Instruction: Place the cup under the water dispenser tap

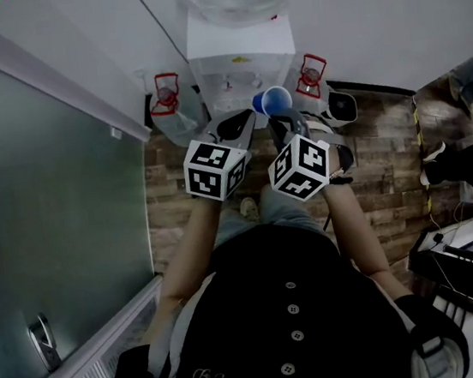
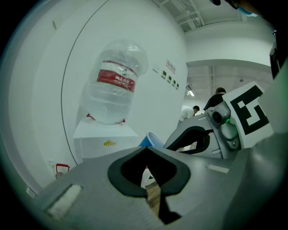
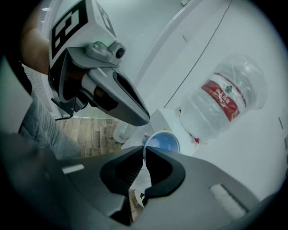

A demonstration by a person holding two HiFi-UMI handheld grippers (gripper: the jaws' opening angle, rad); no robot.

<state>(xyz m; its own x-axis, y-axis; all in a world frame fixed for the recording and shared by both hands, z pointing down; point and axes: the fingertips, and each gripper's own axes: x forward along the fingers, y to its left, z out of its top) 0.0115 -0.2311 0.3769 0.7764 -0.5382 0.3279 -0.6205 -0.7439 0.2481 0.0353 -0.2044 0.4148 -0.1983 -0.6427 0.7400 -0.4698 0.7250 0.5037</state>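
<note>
Grey left gripper: jaws together, empty, seemingly idle beside its partner.
Blue cup: at twelve o'clock, just before the water dispenser, seemingly short of the tap.
Right gripper: pinched on the cup's rim, leaving its base free to set down.
Room: red-framed fittings at ten and two o'clock; the lane between looks open.

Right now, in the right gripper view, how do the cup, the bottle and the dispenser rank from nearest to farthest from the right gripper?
1. The cup: its rim is pinched between the jaws of the right gripper.
2. The dispenser: just behind the cup, straight ahead.
3. The bottle: on top of the dispenser, at the upper right, farthest.
</note>
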